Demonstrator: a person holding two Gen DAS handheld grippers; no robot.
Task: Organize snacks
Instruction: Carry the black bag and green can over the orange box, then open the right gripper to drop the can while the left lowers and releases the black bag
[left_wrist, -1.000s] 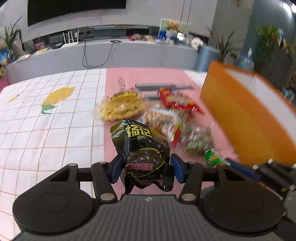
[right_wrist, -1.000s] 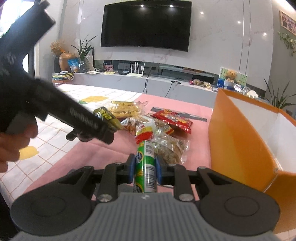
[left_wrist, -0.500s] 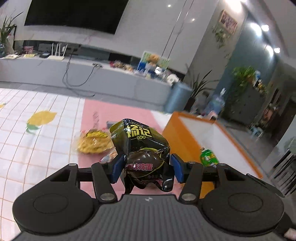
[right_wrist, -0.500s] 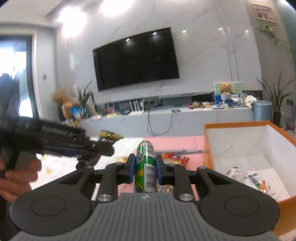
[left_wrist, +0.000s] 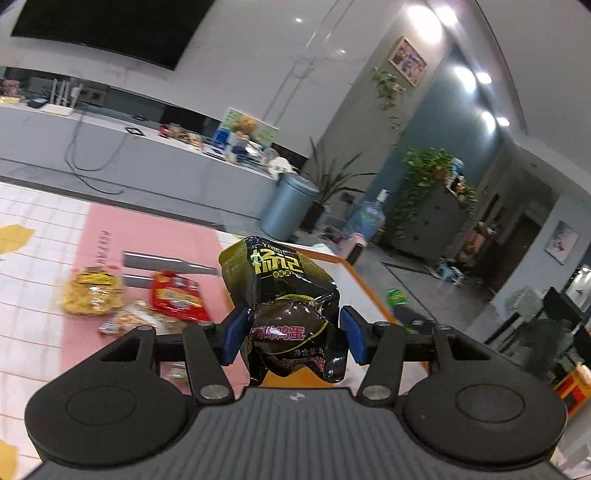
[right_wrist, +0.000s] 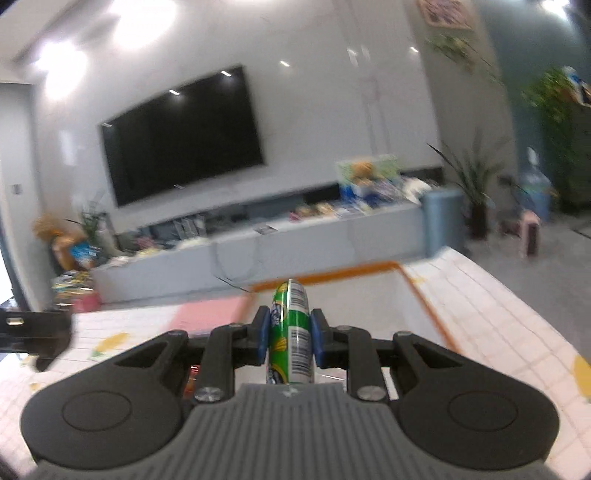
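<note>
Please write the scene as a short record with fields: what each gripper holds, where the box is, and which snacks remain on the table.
left gripper: shut on dark egg snack packet
right gripper: shut on green tube snack
orange box: open top, white inside, ahead of both grippers, on the table
contents of box: not visible from these views
snacks on pink mat: yellow bag, red bag, one clear bag partly hidden behind the left fingers

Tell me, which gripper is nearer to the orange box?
Right. The right gripper, holding a green packet, is directly at the orange box opening; the left gripper approaches from beside the box's near wall.
</note>
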